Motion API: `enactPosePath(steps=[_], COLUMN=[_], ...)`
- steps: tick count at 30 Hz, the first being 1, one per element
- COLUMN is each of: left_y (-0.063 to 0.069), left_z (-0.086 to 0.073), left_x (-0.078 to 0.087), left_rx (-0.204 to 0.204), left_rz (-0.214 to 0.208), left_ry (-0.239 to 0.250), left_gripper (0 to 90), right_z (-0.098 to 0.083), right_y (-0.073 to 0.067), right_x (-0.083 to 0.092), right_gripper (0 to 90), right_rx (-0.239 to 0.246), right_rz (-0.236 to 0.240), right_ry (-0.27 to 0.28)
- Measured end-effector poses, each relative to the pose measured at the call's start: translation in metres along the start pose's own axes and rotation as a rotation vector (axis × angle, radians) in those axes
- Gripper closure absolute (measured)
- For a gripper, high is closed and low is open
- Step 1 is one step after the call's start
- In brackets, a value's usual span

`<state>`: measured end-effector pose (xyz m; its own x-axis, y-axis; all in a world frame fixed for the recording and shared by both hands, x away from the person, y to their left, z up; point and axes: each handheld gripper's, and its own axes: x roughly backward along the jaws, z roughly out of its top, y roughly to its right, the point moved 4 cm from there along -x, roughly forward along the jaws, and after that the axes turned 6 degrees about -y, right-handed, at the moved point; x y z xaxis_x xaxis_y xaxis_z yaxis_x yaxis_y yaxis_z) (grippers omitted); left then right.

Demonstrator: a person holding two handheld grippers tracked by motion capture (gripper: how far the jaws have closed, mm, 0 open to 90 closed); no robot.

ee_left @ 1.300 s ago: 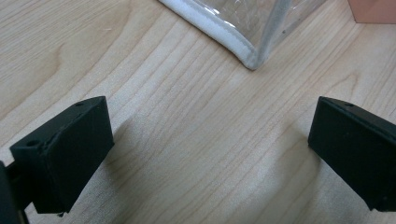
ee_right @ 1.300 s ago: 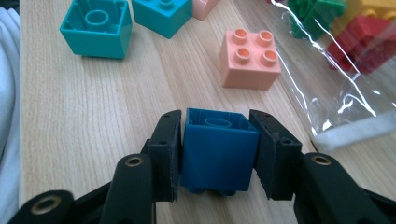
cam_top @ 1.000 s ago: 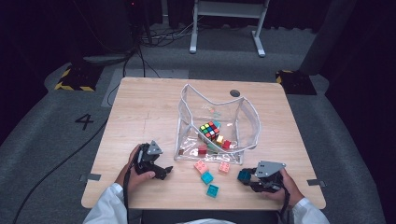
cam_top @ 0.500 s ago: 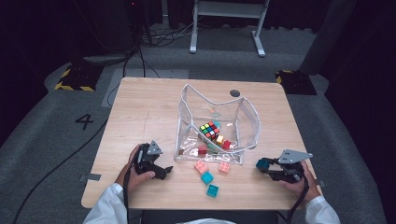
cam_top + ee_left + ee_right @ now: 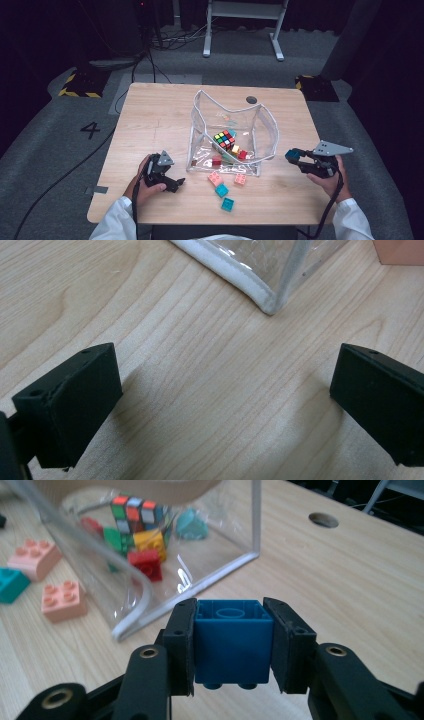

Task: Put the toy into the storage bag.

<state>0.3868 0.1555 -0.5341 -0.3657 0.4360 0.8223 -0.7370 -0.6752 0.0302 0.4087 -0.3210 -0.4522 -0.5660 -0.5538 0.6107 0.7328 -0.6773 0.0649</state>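
Right tool [image 5: 233,645] pinches a blue brick [image 5: 233,641] beside the clear bag [image 5: 260,131] (cube + a few bricks inside already). Four bricks left on counter [image 5: 160,115]. Left tool [image 5: 225,400] spread, idle.

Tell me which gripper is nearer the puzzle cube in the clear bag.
Right, narrowly. The right gripper hangs beside the bag's right wall from the puzzle cube; the left gripper rests at its front-left corner.
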Motion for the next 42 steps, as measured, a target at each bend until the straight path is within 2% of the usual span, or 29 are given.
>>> enactPosePath(steps=[6, 10, 18, 24, 30, 37, 39, 42], left_y=[0.0, 0.0, 0.0, 0.0, 0.0, 0.0, 0.0, 0.0], left_z=[0.0, 0.0, 0.0, 0.0, 0.0, 0.0, 0.0, 0.0], left_x=[0.0, 0.0, 0.0, 0.0, 0.0, 0.0, 0.0, 0.0], left_rx=[0.0, 0.0, 0.0, 0.0, 0.0, 0.0, 0.0, 0.0], left_rz=[0.0, 0.0, 0.0, 0.0, 0.0, 0.0, 0.0, 0.0], left_ry=[0.0, 0.0, 0.0, 0.0, 0.001, 0.0, 0.0, 0.0], left_gripper=[0.2, 0.2, 0.2, 0.2, 0.3, 0.3, 0.3, 0.3], right_z=[0.024, 0.042, 0.083, 0.109, 0.13, 0.148, 0.152, 0.157], right_y=[0.017, 0.024, 0.028, 0.029, 0.024, 0.011, 0.006, -0.003], right_x=[0.01, 0.016, 0.026, 0.025, 0.021, 0.013, 0.009, 0.003], right_gripper=[59.2, 59.2, 59.2, 59.2, 59.2, 59.2, 59.2, 59.2], right_rx=[-0.019, -0.015, 0.033, 0.064, 0.072, 0.091, 0.108, 0.123], right_rz=[-0.019, -0.03, -0.037, -0.034, -0.027, 0.036, 0.045, 0.083], right_ry=[0.06, 0.083, 0.088, 0.092, 0.112, 0.133, 0.134, 0.144])
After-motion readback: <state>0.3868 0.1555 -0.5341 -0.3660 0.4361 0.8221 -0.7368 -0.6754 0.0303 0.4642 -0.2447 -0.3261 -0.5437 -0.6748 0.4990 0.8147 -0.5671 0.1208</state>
